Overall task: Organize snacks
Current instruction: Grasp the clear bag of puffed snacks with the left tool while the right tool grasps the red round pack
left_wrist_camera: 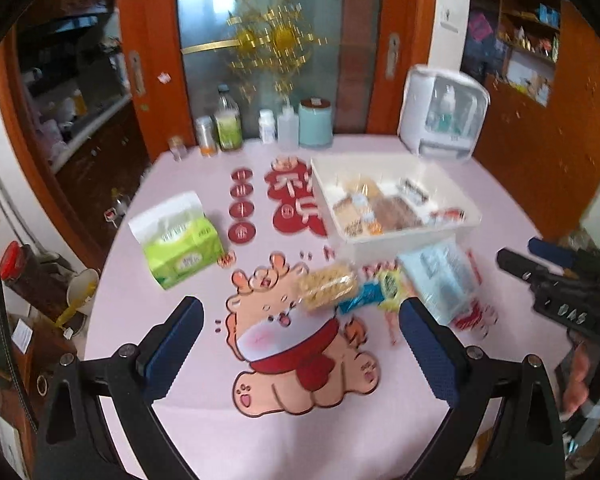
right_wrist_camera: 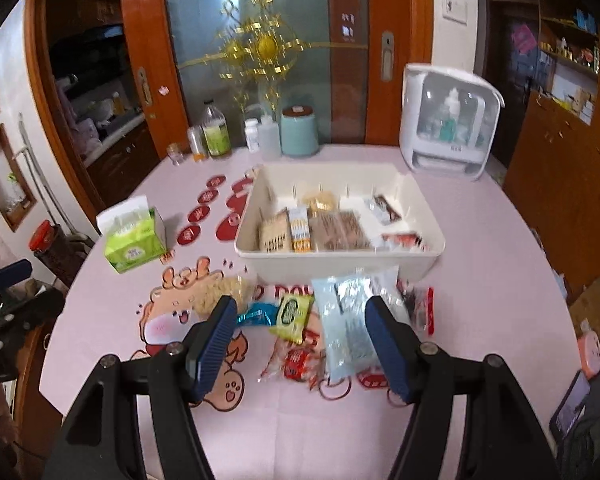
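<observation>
Right wrist view shows the white bin (right_wrist_camera: 400, 254) already part-filled with packets, while in front of it the pale blue pouch (right_wrist_camera: 346, 328), green-yellow sachet (right_wrist_camera: 292, 314) and noodle cake (right_wrist_camera: 224, 294) wait, both the right gripper (right_wrist_camera: 300, 344) and left gripper (left_wrist_camera: 300, 344) gaping empty.

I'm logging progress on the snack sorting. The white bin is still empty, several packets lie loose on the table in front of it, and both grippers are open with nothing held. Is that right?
Not quite: the white bin is not empty. The right wrist view shows several packets already inside it. The rest holds: loose packets lie on the table in front, and the left gripper and right gripper are open, holding nothing.
</observation>
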